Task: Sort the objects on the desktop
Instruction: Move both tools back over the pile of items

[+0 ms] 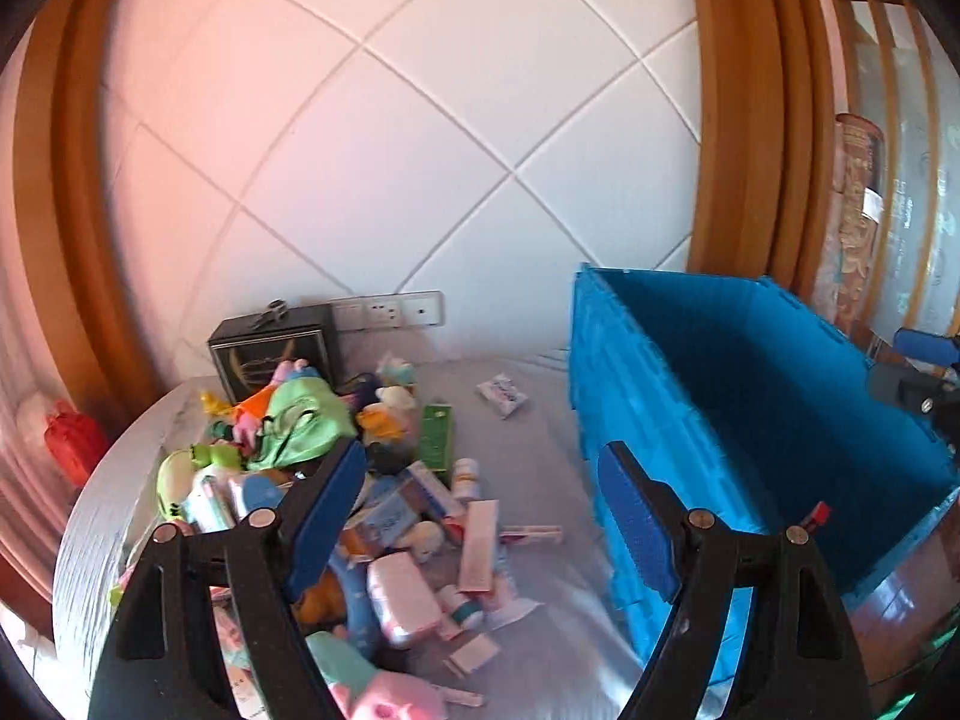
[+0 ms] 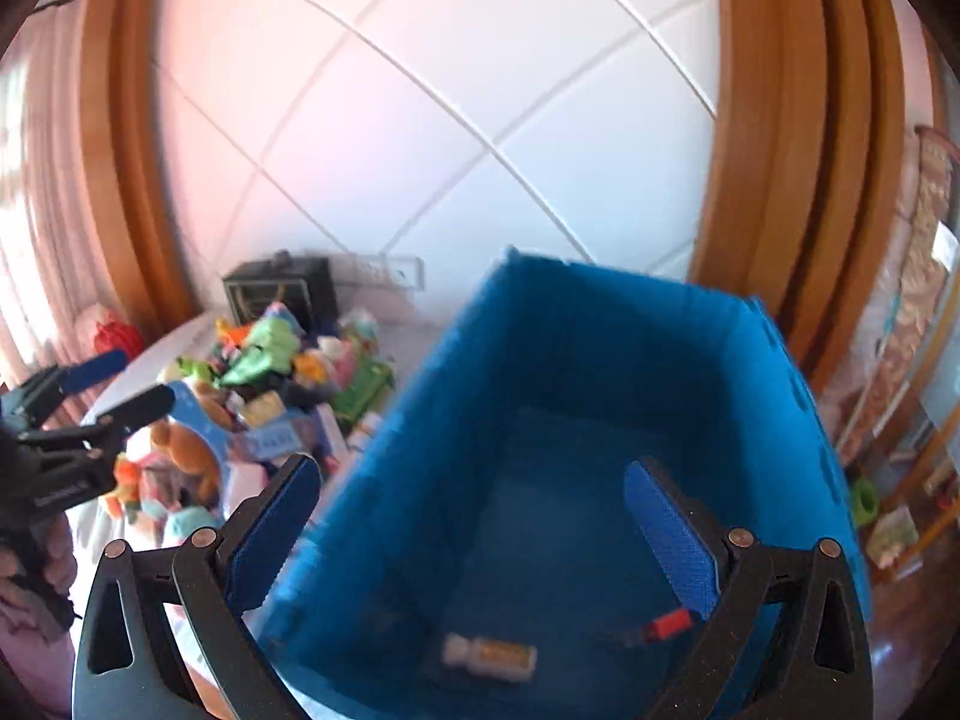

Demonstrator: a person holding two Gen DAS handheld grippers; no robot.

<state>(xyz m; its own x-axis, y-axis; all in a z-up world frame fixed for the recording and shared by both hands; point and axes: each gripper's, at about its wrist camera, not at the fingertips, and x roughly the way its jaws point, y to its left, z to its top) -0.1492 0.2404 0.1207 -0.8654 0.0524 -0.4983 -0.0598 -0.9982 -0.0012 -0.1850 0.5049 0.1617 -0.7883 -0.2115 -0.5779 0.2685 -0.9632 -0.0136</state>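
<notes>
The left gripper point(image 1: 483, 507) hangs over the table with its blue-padded jaws spread wide and nothing between them. Below and ahead of it lies a heap of mixed objects point(image 1: 336, 480): plush toys, a green cloth, small boxes, tubes and a little white bottle point(image 1: 467, 476), all jumbled on the pale round table point(image 1: 540, 570). A white sachet point(image 1: 503, 394) lies apart from the heap, nearer the wall. Behind the heap stands a black box point(image 1: 270, 351), close against the wall below a row of sockets point(image 1: 387, 311).

The right gripper point(image 2: 474, 531) is likewise released, jaws wide and empty, poised above the open blue crate point(image 2: 600, 360) that stands just right of the heap. On the crate's floor lie a small white bottle with an orange label point(image 2: 489, 656) and, near the right jaw, a thin item with a red end point(image 2: 651, 630), possibly a pen; the blur leaves it unclear. A quilted white wall panel point(image 1: 390, 120) in a wooden frame fills the background.
</notes>
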